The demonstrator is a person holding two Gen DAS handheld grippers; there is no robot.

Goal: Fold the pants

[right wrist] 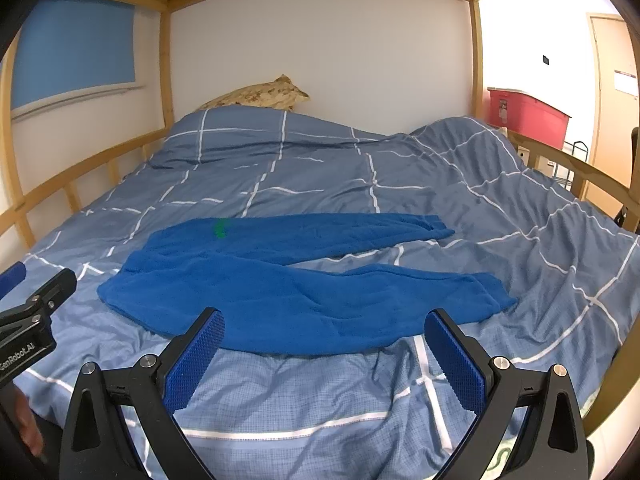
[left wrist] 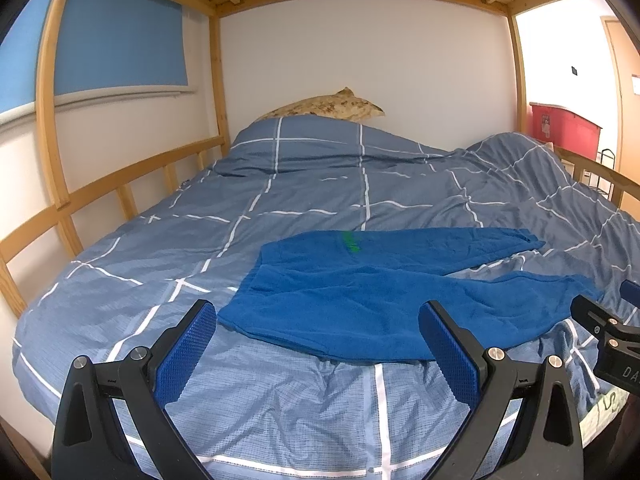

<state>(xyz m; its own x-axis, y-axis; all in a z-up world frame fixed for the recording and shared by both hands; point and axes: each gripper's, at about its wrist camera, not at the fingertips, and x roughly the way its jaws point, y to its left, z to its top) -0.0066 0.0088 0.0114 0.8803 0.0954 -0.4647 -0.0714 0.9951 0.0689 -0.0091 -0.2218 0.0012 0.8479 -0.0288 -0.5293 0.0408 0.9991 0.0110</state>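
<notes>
Wooden bunk-bed framing [left wrist: 218, 80] and a slatted underside fill the top of both views, over a blue quilt with white grid lines [left wrist: 304, 184] and a tan patterned pillow [left wrist: 324, 106] at the far wall. At mid-frame the bright blue fleece pants [left wrist: 360, 300] lie flat and unfolded on the quilt, waistband toward the left of the frame, both legs running right and splayed apart, a small green mark on the upper leg. No fold looks begun; this reads as the approach before the first grasp. The left gripper [left wrist: 316, 344] hangs just short of the pants' near edge, jaws spread wide and empty, and the right gripper [right wrist: 324, 350] does the same. Next would likely be pinching the near leg at waist and cuff to carry it over the far leg, which calls for both sets of fingers to come down on the fabric edge. Only the right wrist view shows the whole near cuff; the left view crops it behind the other tool. A red storage bin [right wrist: 528, 114] sits at the right.
</notes>
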